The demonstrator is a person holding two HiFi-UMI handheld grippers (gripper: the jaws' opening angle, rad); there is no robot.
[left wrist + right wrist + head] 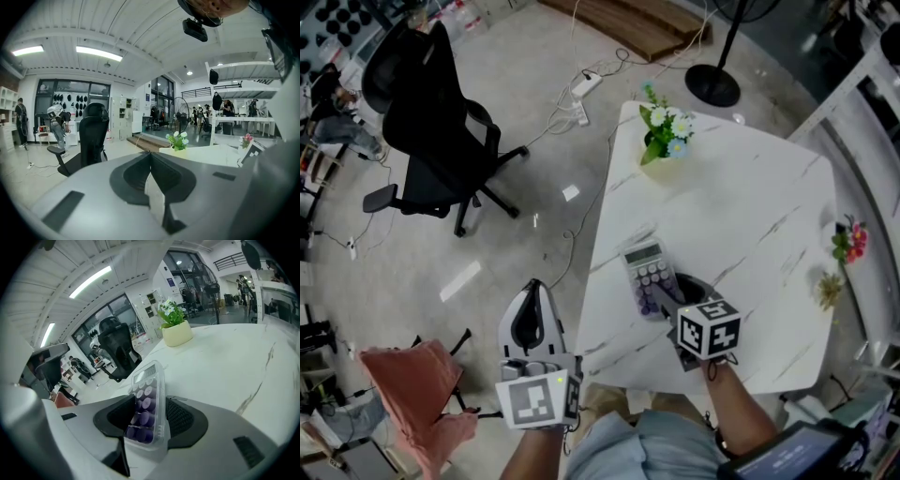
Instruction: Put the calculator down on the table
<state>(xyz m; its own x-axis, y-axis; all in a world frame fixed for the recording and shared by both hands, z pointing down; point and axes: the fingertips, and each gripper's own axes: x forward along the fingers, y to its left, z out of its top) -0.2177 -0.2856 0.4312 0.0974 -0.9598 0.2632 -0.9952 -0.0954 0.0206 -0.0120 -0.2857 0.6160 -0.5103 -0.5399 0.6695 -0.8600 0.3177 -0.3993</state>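
Sitting between parted right tongs (151, 403), calculator (146, 380)

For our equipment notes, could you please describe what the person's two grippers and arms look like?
The left gripper and right gripper have smooth white-grey shells with black recessed tongs; the right one's pads look ribbed. Each carries a white cube printed with black square markers. The forearms are unsleeved, and the top is light blue-grey. No cables show.

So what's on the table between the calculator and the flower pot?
Nothing: bare white tabletop runs from calculator to flower pot, clear in the head view.
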